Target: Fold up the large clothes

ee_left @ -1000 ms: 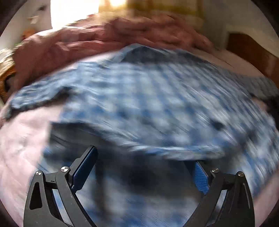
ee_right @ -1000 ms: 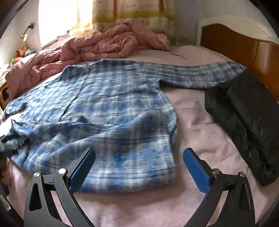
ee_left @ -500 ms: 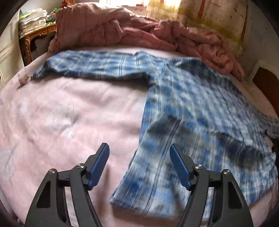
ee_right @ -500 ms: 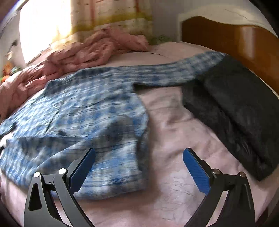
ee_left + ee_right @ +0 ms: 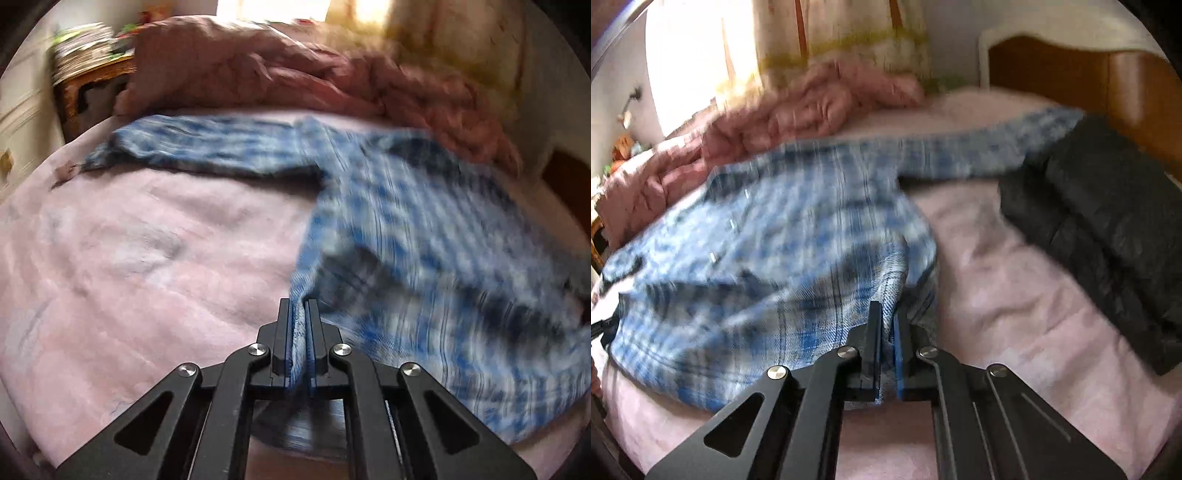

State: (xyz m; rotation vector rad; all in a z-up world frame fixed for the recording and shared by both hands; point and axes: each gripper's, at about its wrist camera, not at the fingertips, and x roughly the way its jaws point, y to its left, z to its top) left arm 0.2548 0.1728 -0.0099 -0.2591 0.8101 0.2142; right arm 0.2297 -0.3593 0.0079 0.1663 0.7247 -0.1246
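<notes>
A blue plaid shirt lies spread on the pink bed sheet, one sleeve stretched out to the far left. My left gripper is shut on the shirt's lower left hem corner, and cloth shows between its pads. In the right wrist view the same plaid shirt fills the left half, with its other sleeve reaching toward the headboard. My right gripper is shut on the lower right hem corner, the fabric bunched up between the blue pads.
A crumpled pink quilt is heaped along the far side of the bed, seen too as the pink quilt. A black jacket lies on the sheet at right, by the wooden headboard. A wooden side table stands beyond the left edge.
Both grippers went from wide open to shut on the shirt's bottom hem corners. The left gripper swung left from over the shirt body to its left edge.
</notes>
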